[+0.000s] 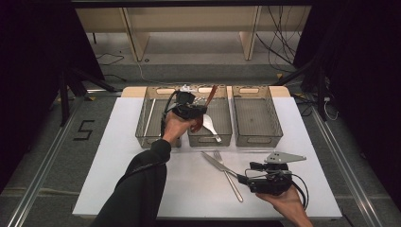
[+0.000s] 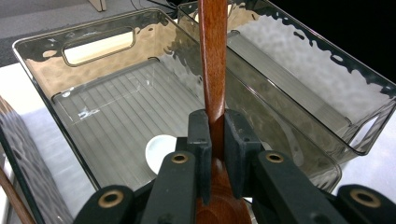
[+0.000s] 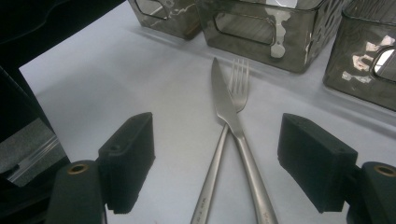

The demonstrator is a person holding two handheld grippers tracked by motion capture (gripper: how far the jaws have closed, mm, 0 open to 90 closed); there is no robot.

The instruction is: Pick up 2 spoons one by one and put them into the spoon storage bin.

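The jaws of the left gripper [image 2: 217,140] are clamped on the handle of a wooden spoon [image 2: 213,70], the dark pads pressing on it from both sides. Seen from above, that gripper [image 1: 189,109] hangs over the middle bin [image 1: 222,118] of three clear smoky bins lined up along the far edge of the desk [image 1: 118,161], and the spoon [image 1: 206,106] slants up towards the far edge with its bowl low, near the hand. A metal spoon [image 1: 211,128] lies inside that middle bin, close to its near wall. In the left gripper view a small white round thing [image 2: 160,151] rests on the ribbed floor of the bin below the jaws.

The right gripper [image 3: 217,163] has its jaws wide apart with nothing between the pads. It sits low near the desk's near right corner, held in the person's hand [image 1: 283,203], and points at a knife [image 3: 233,121] and a fork [image 3: 224,135] lying crossed on the white top, their tips towards the bins. From above, the knife [image 1: 215,162] and fork [image 1: 229,177] lie between the middle bin and the right gripper [image 1: 243,178], just ahead of its jaws. The right bin [image 1: 257,116] stands beside the middle one.
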